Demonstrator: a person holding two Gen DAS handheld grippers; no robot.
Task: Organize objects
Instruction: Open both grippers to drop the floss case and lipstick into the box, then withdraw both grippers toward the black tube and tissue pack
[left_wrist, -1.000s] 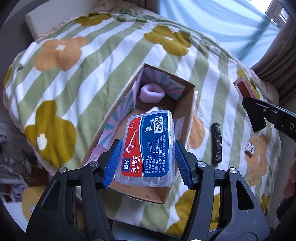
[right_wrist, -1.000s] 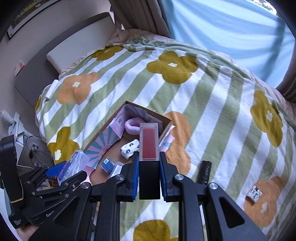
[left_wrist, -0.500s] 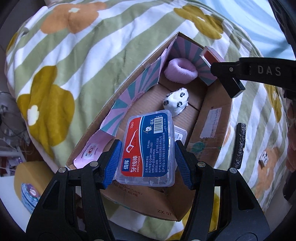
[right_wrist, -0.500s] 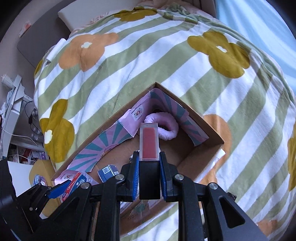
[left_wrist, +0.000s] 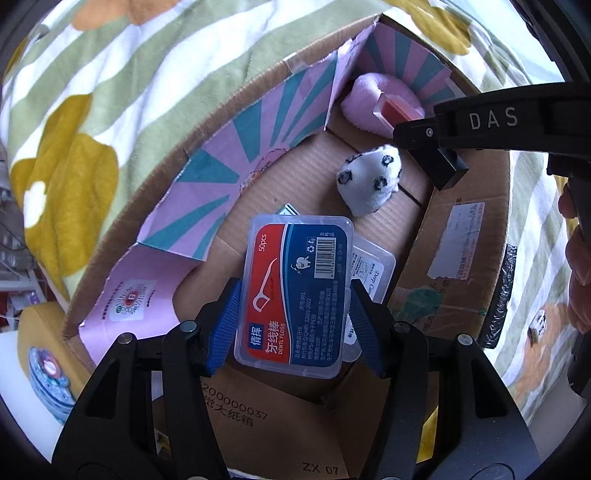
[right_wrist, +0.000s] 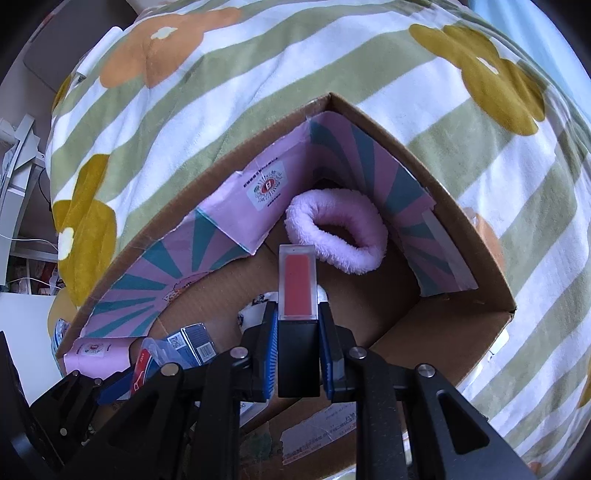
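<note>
Left wrist view gives me the striped floral blanket (left_wrist: 122, 62) under the cardboard box (left_wrist: 469, 206). My left gripper (left_wrist: 293, 317) clamps the dental floss case (left_wrist: 295, 295) over the box floor. My right gripper (right_wrist: 297, 354) pinches the red lip gloss tube (right_wrist: 297, 284) beside the pink scrunchie (right_wrist: 340, 232), above the panda pouch (left_wrist: 371, 181).

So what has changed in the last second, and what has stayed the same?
Both grippers moved forward and down over the cardboard box. The left gripper now holds the dental floss box low inside it; the right gripper has brought the lip gloss near the pink scrunchie. Both grips are unchanged, nothing released. The scrunchie and panda sock lie as before.
</note>
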